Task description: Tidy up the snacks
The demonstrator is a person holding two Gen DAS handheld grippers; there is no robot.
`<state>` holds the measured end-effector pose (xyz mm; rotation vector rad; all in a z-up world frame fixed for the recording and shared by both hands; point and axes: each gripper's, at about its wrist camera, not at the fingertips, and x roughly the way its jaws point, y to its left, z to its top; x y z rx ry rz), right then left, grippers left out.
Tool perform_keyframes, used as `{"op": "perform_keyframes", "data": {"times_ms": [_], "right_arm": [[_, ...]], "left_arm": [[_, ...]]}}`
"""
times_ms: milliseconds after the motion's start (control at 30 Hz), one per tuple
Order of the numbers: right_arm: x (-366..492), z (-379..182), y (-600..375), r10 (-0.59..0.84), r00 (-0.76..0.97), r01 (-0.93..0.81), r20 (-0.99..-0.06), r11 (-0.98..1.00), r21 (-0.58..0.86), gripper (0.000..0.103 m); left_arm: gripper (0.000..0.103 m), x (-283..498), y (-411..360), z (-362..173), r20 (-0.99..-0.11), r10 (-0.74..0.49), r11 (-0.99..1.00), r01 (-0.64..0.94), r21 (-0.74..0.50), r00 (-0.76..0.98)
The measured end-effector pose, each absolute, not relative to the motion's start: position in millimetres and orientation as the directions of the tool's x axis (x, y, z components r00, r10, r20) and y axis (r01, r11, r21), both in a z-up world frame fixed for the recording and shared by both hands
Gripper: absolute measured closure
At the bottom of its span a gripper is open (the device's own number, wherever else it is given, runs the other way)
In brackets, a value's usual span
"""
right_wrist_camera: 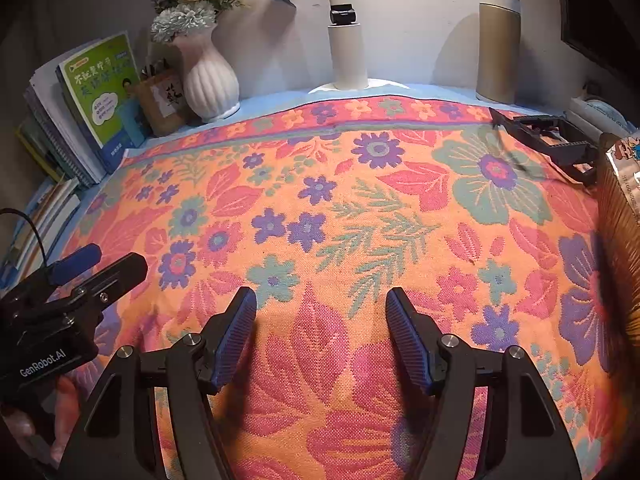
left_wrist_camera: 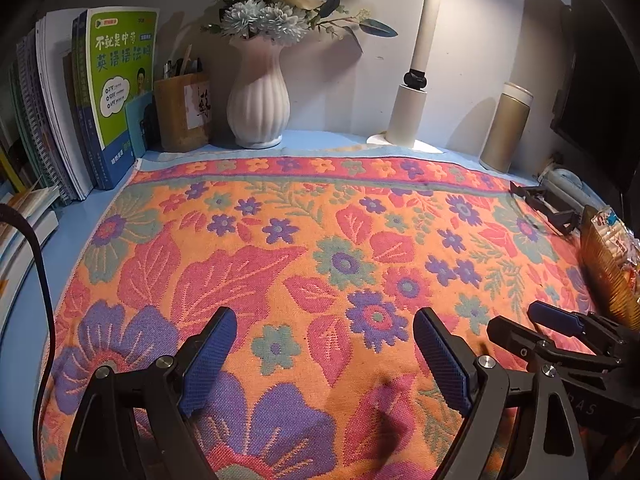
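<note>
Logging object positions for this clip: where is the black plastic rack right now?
In both wrist views the black plastic rack lies at the far right of the floral cloth, below the gold flask and beside the snack basket.

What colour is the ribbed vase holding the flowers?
White; the ribbed vase shows best in the left wrist view.

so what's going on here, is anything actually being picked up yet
Not yet. A person holds a gripper in each hand over a floral cloth on a desk. The left gripper and the right gripper both stand open with nothing between the fingers, only bare cloth below. The snacks sit in a woven basket at the right edge of the cloth, with a snack packet showing in it. Neither gripper touches the basket.
</note>
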<state>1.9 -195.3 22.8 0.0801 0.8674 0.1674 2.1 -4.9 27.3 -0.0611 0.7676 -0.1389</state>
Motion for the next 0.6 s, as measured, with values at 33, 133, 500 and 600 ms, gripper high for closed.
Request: {"op": "perform_keyframes", "data": {"times_ms": [33,133,500,600], "right_arm": [[1.8,22.5,-193.9,0.171,0.635,-0.113,-0.753,0.985,0.129,0.036],[1.8,21.8,-190.4,0.150,0.635,-0.111,-0.758,0.988,0.103,0.036],[3.4,19.4,-187.5,0.139,0.625,-0.119,-0.768,0.990,0.082,0.032],[3.5,19.4,-186.7,0.135,0.625,-0.120,-0.769,0.990,0.076,0.031]], "left_arm": [[0.014,2.7,-4.4,27.1,-0.689,-0.146,0.989,0.100,-0.106,0.710],[0.012,2.6,-3.2,27.7,-0.687,-0.145,0.989,0.095,-0.109,0.713],[0.012,4.6,0.6,26.7,-0.695,-0.155,0.987,0.087,-0.132,0.702],[0.012,4.8,0.3,26.2,-0.696,-0.159,0.987,0.089,-0.137,0.700]]}}
